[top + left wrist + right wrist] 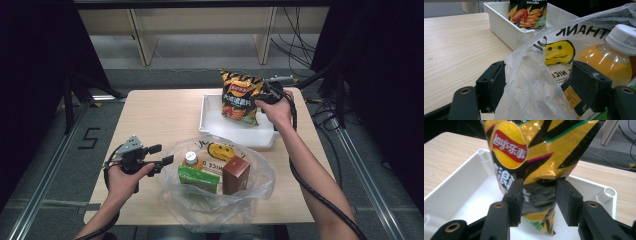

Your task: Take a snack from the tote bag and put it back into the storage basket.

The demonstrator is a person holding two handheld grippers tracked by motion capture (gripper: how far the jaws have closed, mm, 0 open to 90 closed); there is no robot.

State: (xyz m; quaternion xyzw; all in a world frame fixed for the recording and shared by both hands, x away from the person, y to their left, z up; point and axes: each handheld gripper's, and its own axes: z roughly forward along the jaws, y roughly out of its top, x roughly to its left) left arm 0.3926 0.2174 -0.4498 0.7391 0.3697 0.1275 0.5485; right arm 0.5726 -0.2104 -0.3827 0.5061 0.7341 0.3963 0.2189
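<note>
— Starting left: what's the left gripper (162,154) doing?

— Sitting at the left edge of the plastic bag (200,210), near the front of the table (155,115). In the left gripper view the bag film (529,75) is bunched up between the jaws. They stand fairly wide. Can't tell if the pads actually pinch the film or just straddle it.

— What's inside the bag?

— Orange juice bottle (191,160) at the back left, green carton (197,177) in front of it, brown box (236,174) to the right. All three are in the bag, nothing touching them.

— Next item right?

— White tray (212,117), just behind the bag. The chip bag (241,97) stands upright in it, bottom end down inside the tray walls. Can't tell if it rests on the tray floor or hangs just above.

— And the right gripper (265,95)?

— It's on the chip bag from the far right side. The right gripper view has its claw (539,200) closed on the bag's lower half, pads against both sides, foil creased in between. So it's holding the chips.

— Progress call?

— Reads as unpacking the bag into the tray, my judgement. One of four is over: chips are at the tray but not let go. Left to do: release the chips, then move the bottle, carton and box. Early stage, about a quarter in.
</note>
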